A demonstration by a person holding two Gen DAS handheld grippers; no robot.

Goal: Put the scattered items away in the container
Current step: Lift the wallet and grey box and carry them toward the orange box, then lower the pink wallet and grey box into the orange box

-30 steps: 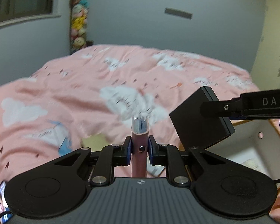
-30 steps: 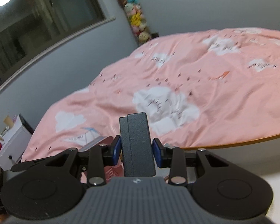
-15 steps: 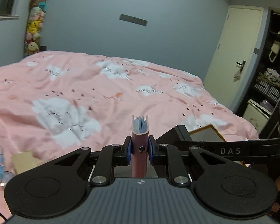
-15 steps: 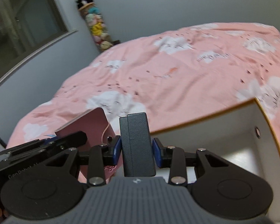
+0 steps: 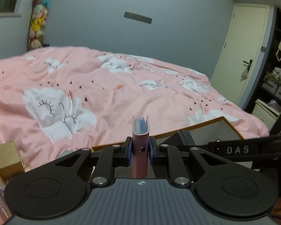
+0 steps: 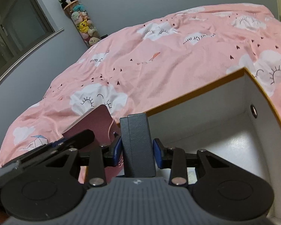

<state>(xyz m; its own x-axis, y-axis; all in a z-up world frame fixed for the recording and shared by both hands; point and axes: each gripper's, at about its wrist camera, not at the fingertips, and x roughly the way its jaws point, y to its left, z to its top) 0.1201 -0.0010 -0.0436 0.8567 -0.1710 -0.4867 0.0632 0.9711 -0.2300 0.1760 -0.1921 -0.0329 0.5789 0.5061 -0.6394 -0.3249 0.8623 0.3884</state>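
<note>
The left tongs (image 5: 140,151) are clamped narrowly on a pink notebook (image 5: 140,138), held spine-up with its blue page edges showing. The right tongs (image 6: 137,149) grip a dark grey box (image 6: 136,144) — jaws only partly apart. Ahead of and below both lies the open container (image 6: 234,131), resting on the pink bed (image 6: 159,56). A gold box (image 5: 6,159) sits left of the left tongs.
</note>
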